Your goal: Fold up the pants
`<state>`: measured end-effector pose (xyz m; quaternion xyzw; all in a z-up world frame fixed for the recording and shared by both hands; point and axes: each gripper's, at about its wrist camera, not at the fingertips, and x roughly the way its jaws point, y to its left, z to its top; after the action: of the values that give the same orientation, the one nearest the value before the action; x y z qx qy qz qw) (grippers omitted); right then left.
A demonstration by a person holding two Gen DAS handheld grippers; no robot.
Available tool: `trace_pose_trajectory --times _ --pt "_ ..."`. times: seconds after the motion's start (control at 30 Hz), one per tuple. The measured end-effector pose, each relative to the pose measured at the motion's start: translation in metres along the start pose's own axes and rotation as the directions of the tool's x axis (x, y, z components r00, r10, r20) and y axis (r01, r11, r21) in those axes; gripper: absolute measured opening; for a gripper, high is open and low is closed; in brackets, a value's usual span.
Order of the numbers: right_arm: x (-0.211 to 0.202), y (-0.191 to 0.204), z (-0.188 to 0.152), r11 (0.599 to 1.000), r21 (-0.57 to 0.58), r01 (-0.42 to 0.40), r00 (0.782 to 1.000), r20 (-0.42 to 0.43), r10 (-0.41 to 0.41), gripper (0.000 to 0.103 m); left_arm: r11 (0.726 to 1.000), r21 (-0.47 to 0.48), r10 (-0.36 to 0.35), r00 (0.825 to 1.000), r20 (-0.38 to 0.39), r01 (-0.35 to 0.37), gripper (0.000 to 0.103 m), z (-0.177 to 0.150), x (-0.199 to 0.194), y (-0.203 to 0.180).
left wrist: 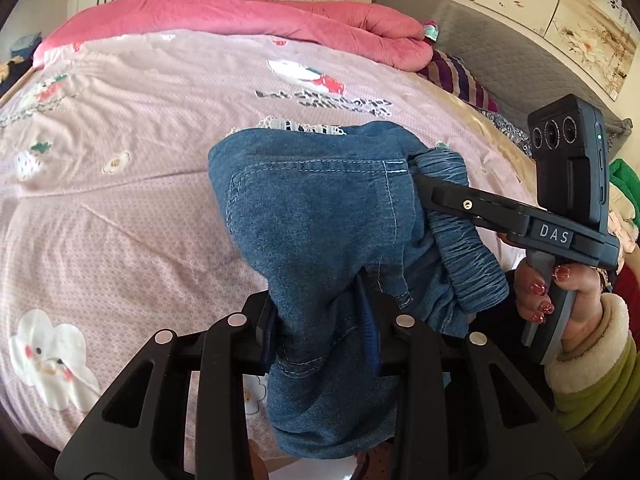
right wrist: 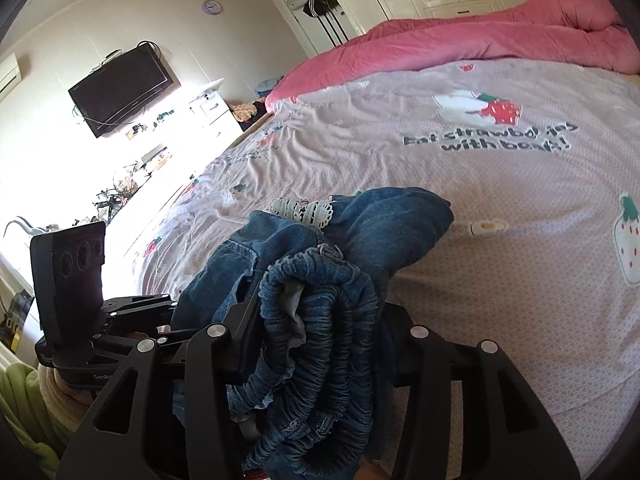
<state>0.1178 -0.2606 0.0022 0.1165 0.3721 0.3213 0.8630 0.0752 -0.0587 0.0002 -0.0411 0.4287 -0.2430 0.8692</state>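
Left gripper [left wrist: 324,340] fingers clamped; right gripper [right wrist: 320,340] fingers clamped, both angled downward.

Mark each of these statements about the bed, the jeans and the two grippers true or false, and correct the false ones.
1. The left gripper is shut on the jeans. True.
2. The right gripper clamps the gathered waistband. True.
3. The jeans lie flat on the bedsheet. False: they hang bunched between the grippers.
4. The rolled quilt at the far side is green. False: it is pink.
5. White lace trim shows on the jeans. True.
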Motion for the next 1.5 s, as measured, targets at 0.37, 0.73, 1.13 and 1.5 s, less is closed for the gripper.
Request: trace_pose_trajectory --times 0.37,0.73,1.13,1.5 --pt "0.007 0.010 0.022 0.998 -0.057 0.036 0.999 0.010 -0.035 0.045 1.000 0.001 0.020 0.999 0.027 -0.020 0.025 0.019 0.003 0.009" --pt "0.032 0.006 0.053 0.997 -0.070 0.027 1.000 0.011 -0.026 0.045 0.998 -0.031 0.051 0.997 0.055 -0.049 0.025 0.040 0.010 0.029" --pt "0.067 -0.001 0.078 0.997 -0.074 0.026 1.000 -0.012 -0.027 0.045 0.996 -0.063 0.073 0.996 0.043 -0.070 0.025 0.060 0.024 0.058" --pt "0.101 -0.023 0.084 0.997 -0.042 0.065 0.996 -0.063 -0.068 0.045 0.992 -0.067 0.110 0.993 0.035 -0.107 0.025 0.069 0.049 0.076"
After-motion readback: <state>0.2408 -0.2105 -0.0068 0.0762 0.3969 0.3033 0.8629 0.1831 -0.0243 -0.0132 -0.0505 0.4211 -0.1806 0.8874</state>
